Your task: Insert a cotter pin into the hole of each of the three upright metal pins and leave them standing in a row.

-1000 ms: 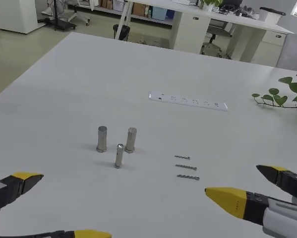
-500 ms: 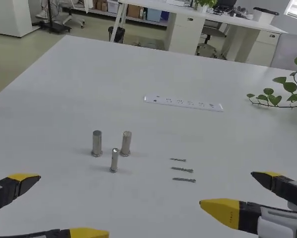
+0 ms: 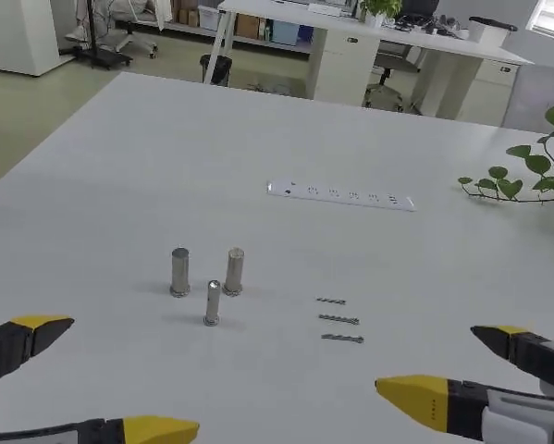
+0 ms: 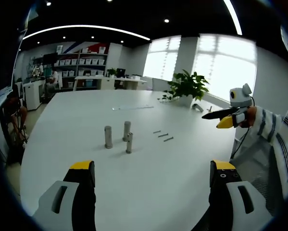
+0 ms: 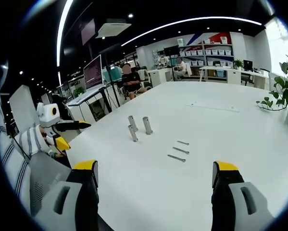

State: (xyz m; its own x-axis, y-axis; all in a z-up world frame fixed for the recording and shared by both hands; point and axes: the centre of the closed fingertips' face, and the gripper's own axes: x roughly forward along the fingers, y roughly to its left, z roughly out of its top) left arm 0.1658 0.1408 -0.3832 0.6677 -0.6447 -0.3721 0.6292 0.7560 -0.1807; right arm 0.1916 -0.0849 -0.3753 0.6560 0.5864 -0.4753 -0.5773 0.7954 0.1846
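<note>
Three upright metal pins (image 3: 212,302) stand in a loose cluster left of the table's middle, two behind and one in front. To their right, three small cotter pins (image 3: 338,319) lie flat in a column. My left gripper (image 3: 101,376) is open at the near left, well short of the pins. At the near right, my right gripper (image 3: 452,363) is also open, just below the cotter pins. The left gripper view has the metal pins (image 4: 127,139) and cotter pins (image 4: 162,135) far beyond its wide jaws. The right gripper view shows the cotter pins (image 5: 180,150) ahead, with the metal pins (image 5: 139,126) behind them.
A white power strip (image 3: 339,195) lies across the table behind the pins. A leafy plant (image 3: 526,176) reaches in from the right edge. Bare white tabletop (image 3: 119,157) surrounds the parts. Office desks and chairs stand beyond the far edge.
The head camera has shifted a little, so the whole scene sits slightly differently. The pins and cotter pins have not moved, and both grippers stay open in about the same places.
</note>
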